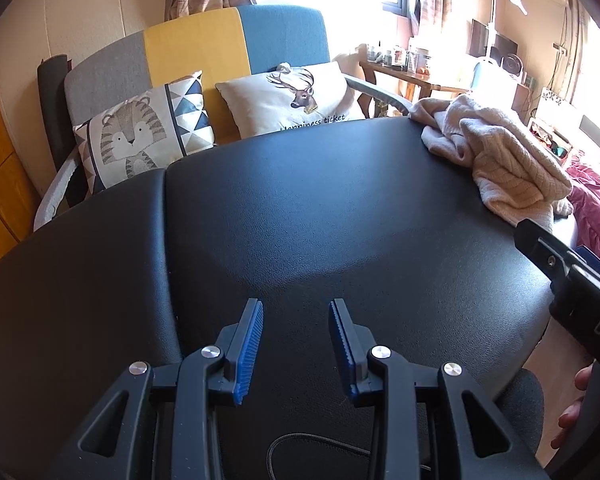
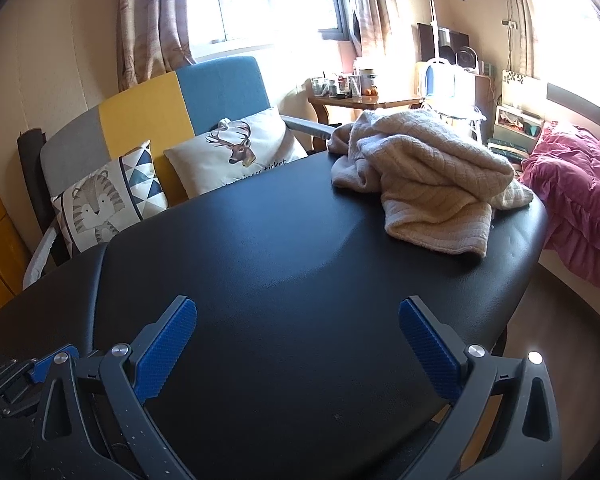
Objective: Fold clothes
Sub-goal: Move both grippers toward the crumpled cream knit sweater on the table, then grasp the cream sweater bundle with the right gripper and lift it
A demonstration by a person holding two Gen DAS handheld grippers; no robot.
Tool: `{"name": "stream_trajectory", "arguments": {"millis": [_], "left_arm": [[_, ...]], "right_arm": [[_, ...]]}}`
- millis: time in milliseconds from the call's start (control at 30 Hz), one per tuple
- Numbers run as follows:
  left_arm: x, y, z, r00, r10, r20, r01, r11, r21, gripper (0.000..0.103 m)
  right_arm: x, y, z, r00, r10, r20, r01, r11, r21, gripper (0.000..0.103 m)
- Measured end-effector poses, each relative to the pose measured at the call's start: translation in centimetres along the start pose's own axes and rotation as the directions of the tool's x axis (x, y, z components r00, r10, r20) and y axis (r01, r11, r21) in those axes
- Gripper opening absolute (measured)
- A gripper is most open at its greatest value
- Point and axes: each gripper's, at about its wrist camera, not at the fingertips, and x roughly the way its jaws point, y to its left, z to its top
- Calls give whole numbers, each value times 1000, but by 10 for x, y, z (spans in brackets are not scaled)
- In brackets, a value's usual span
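I see a big black tabletop [image 1: 300, 208] in a sunny room. Behind it is a sofa [image 1: 204, 44] in grey, yellow and blue, with a tiger pillow [image 1: 140, 136] and a deer pillow [image 1: 296, 96]. There are curtains [image 2: 152, 20] by the window and a small wooden table [image 2: 363, 102] full of little things.

My right camera shows a bed with a pink blanket [image 2: 571, 200] beside the tabletop. My left camera shows only a bit of it, but it shows my right gripper's black body and some fingers [image 1: 579, 400] of the hand holding it.

The sweater [image 2: 431, 176] is cream and knitted. It lies in a crumpled heap at the far right corner of the tabletop.

My left gripper [image 1: 296, 344] is partly apart with nothing in it. My right gripper [image 2: 298, 348] is wide apart and holds nothing too. Both are well apart from the sweater.
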Motion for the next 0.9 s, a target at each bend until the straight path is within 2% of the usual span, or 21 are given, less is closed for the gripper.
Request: {"name": "stream_trajectory", "arguments": {"millis": [167, 533, 733, 900], "left_arm": [[1, -2, 0, 1000, -7, -5, 7, 1000, -2, 35], [-1, -18, 17, 998, -36, 45, 34, 998, 49, 35], [7, -19, 15, 999, -53, 14, 52, 997, 52, 35], [15, -25, 11, 997, -80, -17, 80, 996, 44, 35]], "right_arm": [[1, -3, 0, 1000, 6, 1, -6, 1000, -9, 103], [8, -21, 10, 1000, -15, 28, 15, 1000, -5, 103], [30, -54, 21, 1000, -6, 11, 6, 999, 44, 103], [55, -74, 34, 999, -37, -23, 37, 999, 14, 103]]}}
